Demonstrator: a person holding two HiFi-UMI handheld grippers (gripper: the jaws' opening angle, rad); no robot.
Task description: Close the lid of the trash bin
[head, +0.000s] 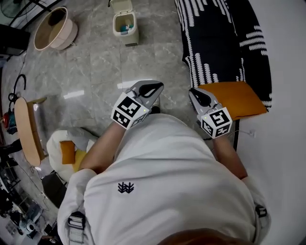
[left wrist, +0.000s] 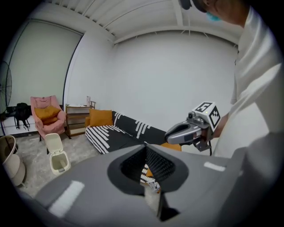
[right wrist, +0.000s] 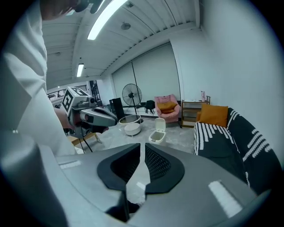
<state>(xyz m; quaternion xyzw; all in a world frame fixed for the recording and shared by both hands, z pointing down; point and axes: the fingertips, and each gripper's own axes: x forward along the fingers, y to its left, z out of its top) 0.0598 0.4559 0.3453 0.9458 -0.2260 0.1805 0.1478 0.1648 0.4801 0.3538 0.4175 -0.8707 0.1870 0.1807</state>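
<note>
A small cream trash bin (head: pixel 126 27) stands on the grey floor far ahead of me, with its lid (head: pixel 121 5) tipped up and open. It also shows low at the left as the bin (left wrist: pixel 58 162) and mid-room as the bin (right wrist: pixel 156 135). Both grippers are held close to my body, well short of the bin. My left gripper (head: pixel 154 87) has its jaws together with nothing in them, tips meeting at the left gripper (left wrist: pixel 145 147). My right gripper (head: pixel 197 92) is likewise shut and empty, seen again as the right gripper (right wrist: pixel 142 149).
A black-and-white striped sofa (head: pixel 215 38) with an orange cushion (head: pixel 236 98) runs along the right. A round tub (head: pixel 53 29) sits at the far left, a wooden stool (head: pixel 26 129) and a white bag (head: pixel 67 150) at the near left. A pink armchair (left wrist: pixel 44 117) stands behind the bin.
</note>
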